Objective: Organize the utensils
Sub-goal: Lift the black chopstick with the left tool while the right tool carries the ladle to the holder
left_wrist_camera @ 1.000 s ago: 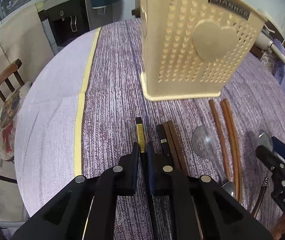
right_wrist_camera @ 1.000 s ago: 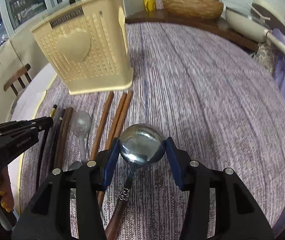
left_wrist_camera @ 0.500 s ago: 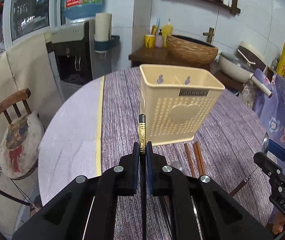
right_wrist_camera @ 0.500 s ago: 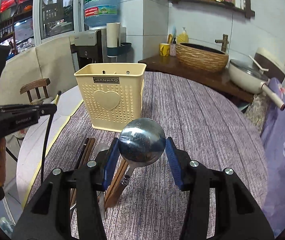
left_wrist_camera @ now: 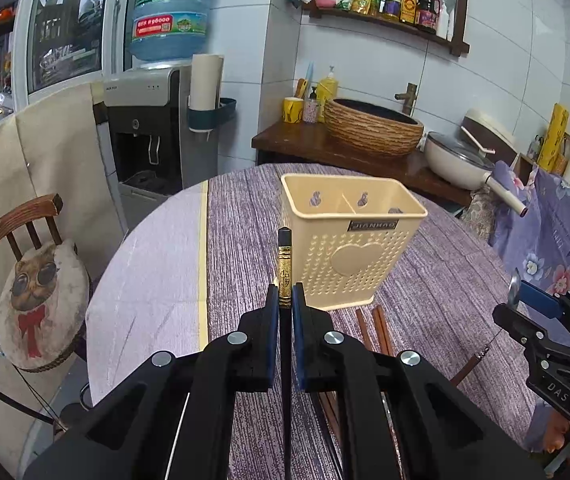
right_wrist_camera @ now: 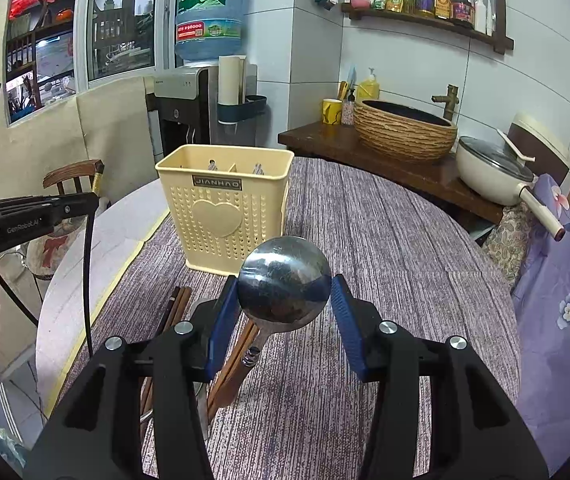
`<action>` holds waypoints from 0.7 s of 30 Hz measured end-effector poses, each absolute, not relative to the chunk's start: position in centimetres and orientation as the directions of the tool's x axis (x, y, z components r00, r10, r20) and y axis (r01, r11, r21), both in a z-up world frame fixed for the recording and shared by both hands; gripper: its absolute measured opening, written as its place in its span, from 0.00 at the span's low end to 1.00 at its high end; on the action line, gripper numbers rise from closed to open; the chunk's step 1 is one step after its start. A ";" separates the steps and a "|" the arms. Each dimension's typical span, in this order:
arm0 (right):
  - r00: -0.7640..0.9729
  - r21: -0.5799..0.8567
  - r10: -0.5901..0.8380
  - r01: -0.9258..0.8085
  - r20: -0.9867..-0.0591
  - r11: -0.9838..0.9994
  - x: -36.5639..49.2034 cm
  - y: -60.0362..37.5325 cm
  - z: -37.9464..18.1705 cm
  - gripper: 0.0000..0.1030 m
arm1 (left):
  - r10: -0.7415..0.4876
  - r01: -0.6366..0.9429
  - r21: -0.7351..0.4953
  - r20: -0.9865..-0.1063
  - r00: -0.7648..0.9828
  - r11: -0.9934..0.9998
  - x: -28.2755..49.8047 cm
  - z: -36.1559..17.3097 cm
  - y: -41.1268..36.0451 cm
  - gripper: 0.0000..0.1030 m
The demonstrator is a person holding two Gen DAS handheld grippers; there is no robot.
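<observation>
Above the counter [right_wrist_camera: 385, 220], the left tool [left_wrist_camera: 285, 304] pinches 1 black chopstick [left_wrist_camera: 284, 264] and the right tool [right_wrist_camera: 285, 304] clamps 1 spoon [right_wrist_camera: 285, 280] by its bowl, near 1 empty 2-compartment basket [right_wrist_camera: 221, 216], with brown chopsticks [left_wrist_camera: 379, 328] lying beside it.

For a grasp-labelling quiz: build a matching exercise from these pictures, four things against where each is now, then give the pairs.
Things:
1. black chopstick
2. metal spoon
3. brown chopsticks
4. cream basket

Places:
A. lying on the tablecloth
B. clamped in the left gripper
C. standing upright on the table
D. bowl between the jaws of the right gripper

Pairs: 1-B, 2-D, 3-A, 4-C
</observation>
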State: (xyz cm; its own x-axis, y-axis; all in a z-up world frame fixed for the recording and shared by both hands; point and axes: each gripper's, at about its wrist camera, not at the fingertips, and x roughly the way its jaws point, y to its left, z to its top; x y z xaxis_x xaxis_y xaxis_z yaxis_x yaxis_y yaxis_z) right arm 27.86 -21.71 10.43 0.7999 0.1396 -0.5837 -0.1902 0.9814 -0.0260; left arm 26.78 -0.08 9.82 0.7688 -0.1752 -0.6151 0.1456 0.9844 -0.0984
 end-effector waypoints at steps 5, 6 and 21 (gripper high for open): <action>0.821 -0.023 0.142 -0.185 -0.553 0.982 29.2 -21.6 13.3 0.46 | -0.214 0.163 -0.139 -0.591 0.778 0.977 27.1 12.4 0.5 0.08; 0.827 -0.030 0.139 -0.185 -0.545 0.982 29.5 -21.5 14.0 0.46 | -0.219 0.166 -0.144 -0.582 0.783 0.976 27.2 13.1 0.6 0.08; 0.923 -0.098 0.039 -0.083 -0.382 0.992 37.7 -19.0 26.2 0.46 | -0.226 0.174 -0.164 -0.383 0.896 0.971 31.0 26.2 -1.6 0.08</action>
State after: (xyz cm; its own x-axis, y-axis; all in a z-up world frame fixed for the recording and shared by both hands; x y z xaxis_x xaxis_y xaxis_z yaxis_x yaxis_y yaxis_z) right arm 37.69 -18.97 26.18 0.9233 0.0393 -0.3822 -0.0829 0.9917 -0.0982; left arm 31.04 -1.56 26.23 0.8958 -0.2256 -0.3830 0.1743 0.9709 -0.1641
